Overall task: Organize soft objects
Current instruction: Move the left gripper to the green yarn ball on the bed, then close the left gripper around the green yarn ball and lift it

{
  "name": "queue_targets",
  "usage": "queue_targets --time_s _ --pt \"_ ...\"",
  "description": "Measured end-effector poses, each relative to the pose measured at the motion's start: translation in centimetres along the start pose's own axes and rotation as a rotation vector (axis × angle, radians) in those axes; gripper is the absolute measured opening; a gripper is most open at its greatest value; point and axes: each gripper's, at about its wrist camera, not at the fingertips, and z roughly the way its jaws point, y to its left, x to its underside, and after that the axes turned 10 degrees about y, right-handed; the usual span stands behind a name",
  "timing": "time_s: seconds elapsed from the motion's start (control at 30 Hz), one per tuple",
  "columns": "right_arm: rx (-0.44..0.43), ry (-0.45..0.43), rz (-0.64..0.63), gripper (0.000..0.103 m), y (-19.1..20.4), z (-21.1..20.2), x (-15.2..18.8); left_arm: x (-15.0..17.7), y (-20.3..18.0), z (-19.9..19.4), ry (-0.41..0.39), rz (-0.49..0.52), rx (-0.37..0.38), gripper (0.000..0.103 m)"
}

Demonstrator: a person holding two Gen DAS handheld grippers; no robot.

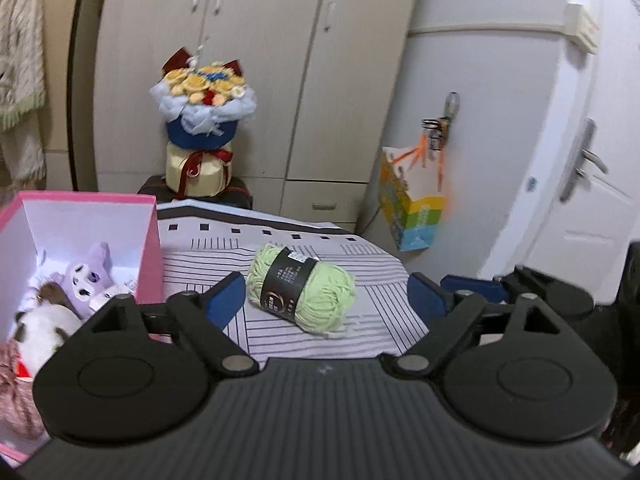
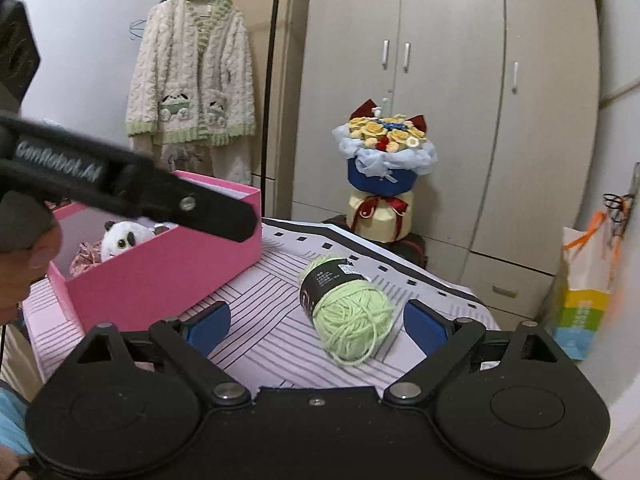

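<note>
A skein of light green yarn (image 1: 300, 292) with a black label lies on the striped cloth (image 1: 320, 340). My left gripper (image 1: 326, 286) stands open just in front of it, its blue pads apart and touching nothing. My right gripper (image 2: 318, 322) is open too, with the yarn (image 2: 346, 314) lying just ahead between the lines of its fingers, untouched. The open pink box (image 1: 148, 248) stands to the left and holds a purple plush (image 1: 90, 276), a white and brown plush (image 1: 44, 328) and a panda plush (image 2: 124, 238). One finger of the left gripper (image 2: 216, 216) reaches across the pink box (image 2: 168, 276).
A flower bouquet (image 2: 384, 168) stands on a dark stool behind the table, in front of a wardrobe (image 2: 460, 80). A colourful paper bag (image 1: 412, 208) hangs at the right near a door. A fluffy cardigan (image 2: 192, 72) hangs on a rack at the left. The table edge runs close behind the yarn.
</note>
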Motion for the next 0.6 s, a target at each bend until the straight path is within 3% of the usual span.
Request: queue_targets --time_s 0.17,0.4,0.6 --pt "-0.019 -0.014 -0.033 0.096 -1.4 3.8 0.4 -0.9 0.8 4.6 0.037 -0.087 -0.033 0.094" --pt "-0.010 -0.014 -0.073 0.099 -3.6 8.6 0.2 -1.9 2.2 11.0 0.139 -0.216 -0.043 0.092" --pt "-0.114 0.054 -0.023 0.099 -6.2 12.1 0.0 -1.7 3.7 14.1 0.208 -0.367 -0.037 0.088"
